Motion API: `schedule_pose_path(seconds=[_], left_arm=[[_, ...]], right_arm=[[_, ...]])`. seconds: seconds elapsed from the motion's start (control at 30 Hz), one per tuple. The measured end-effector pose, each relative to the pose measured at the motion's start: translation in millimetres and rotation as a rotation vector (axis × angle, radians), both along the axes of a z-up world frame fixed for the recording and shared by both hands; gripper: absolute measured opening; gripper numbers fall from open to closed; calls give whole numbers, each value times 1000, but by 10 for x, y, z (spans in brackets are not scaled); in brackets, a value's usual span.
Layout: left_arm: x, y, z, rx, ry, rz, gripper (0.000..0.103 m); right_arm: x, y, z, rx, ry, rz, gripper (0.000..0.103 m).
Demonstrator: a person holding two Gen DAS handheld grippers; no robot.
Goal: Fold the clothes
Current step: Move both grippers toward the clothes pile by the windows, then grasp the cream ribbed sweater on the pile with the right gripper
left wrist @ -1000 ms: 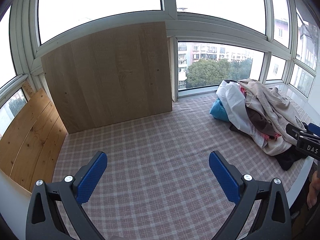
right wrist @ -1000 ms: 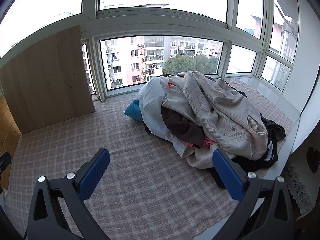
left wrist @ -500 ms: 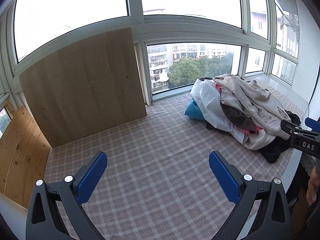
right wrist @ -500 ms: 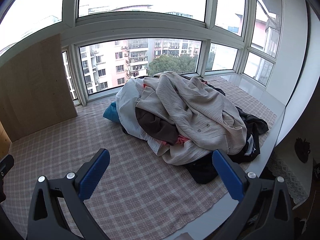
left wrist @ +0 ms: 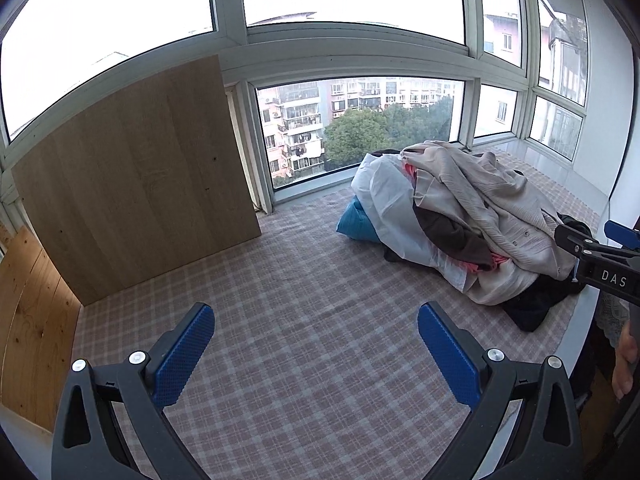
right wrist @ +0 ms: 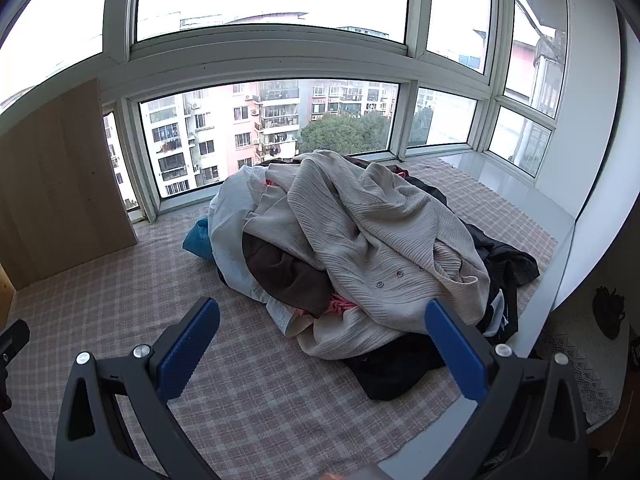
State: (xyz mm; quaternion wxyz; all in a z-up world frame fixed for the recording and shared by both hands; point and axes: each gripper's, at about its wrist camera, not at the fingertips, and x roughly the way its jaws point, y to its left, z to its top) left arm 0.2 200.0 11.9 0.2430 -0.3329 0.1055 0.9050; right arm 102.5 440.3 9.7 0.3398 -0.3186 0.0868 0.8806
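Nothing is folded yet: the clothes sit in one heap (right wrist: 360,248) on the right part of the checked surface (left wrist: 304,320), close to the window (right wrist: 272,128). A beige ribbed cardigan (right wrist: 384,240) lies draped over the top, with a dark brown garment (right wrist: 288,272), a white one (right wrist: 228,220) and a black one (right wrist: 400,364) tucked under it, and something blue (left wrist: 356,224) at the far left edge, possibly a bag or a shirt; the view does not settle it. The left part of the surface lies bare, likely kept free as the place to spread and fold each piece.

The right tool (right wrist: 320,340) is held above the near edge of the heap with its fingers spread wide and nothing between them, aimed at the cardigan, the natural first pick since it lies on top. The left tool (left wrist: 316,344) is likewise spread and empty, over the bare cloth and well apart from the heap, ready to take a second corner.
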Motion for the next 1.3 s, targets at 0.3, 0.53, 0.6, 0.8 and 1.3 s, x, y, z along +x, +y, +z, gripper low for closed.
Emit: schedule_pose_path(seconds=[0.3, 0.53, 0.6, 0.8, 1.3], left_arm=[[-166, 404, -138, -34, -45, 100, 102], [-165, 789, -223, -107, -27, 145, 102], [-175, 886, -288, -101, -63, 155, 102], [-137, 1127, -381, -102, -78, 189, 100], [-366, 1591, -248, -135, -32, 232, 100]], right_arm=[[79, 869, -130, 29, 27, 34, 103], [222, 1896, -277, -40, 12, 59, 103], [263, 2196, -318, -66, 7, 87, 103], [207, 2967, -495, -136, -27, 143, 102], [-855, 3657, -1124, -184, -168, 252, 77]])
